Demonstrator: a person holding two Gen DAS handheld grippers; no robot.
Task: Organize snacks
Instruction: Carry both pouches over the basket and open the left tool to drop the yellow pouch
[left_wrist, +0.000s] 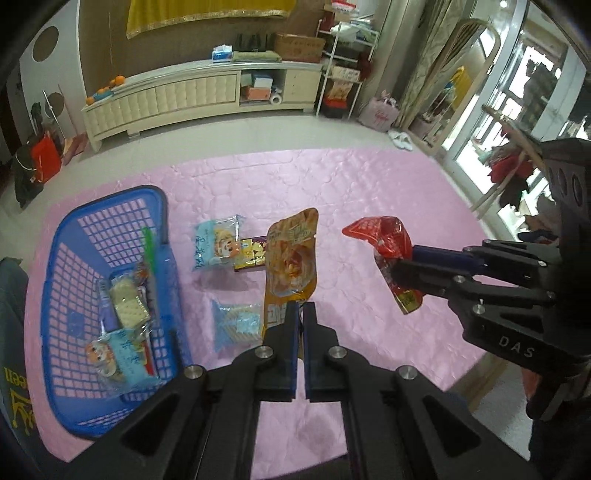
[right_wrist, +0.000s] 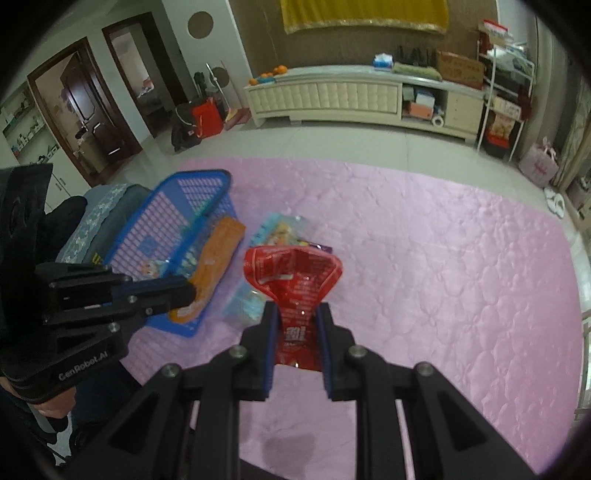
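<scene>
My left gripper (left_wrist: 300, 308) is shut on the lower edge of an orange snack pouch (left_wrist: 291, 258), which hangs above the pink cloth. In the right wrist view the same pouch (right_wrist: 216, 262) hangs from the left gripper (right_wrist: 190, 293) beside the blue basket (right_wrist: 199, 173). To its right, my right gripper (right_wrist: 297, 310) is shut on a red snack packet (right_wrist: 295, 277) and holds it up off the cloth. The left wrist view also shows this red packet (left_wrist: 384, 243) in the right gripper (left_wrist: 400, 264). The blue basket (left_wrist: 110, 201) holds several snack packs.
On the pink cloth (left_wrist: 369, 192) lie a light-blue packet (left_wrist: 218, 247), a small yellow box (left_wrist: 251, 256) and a clear blue packet (left_wrist: 236, 325). A cushioned seat (right_wrist: 96, 218) stands left of the basket. A curved chair (left_wrist: 509, 147) stands at the cloth's right edge.
</scene>
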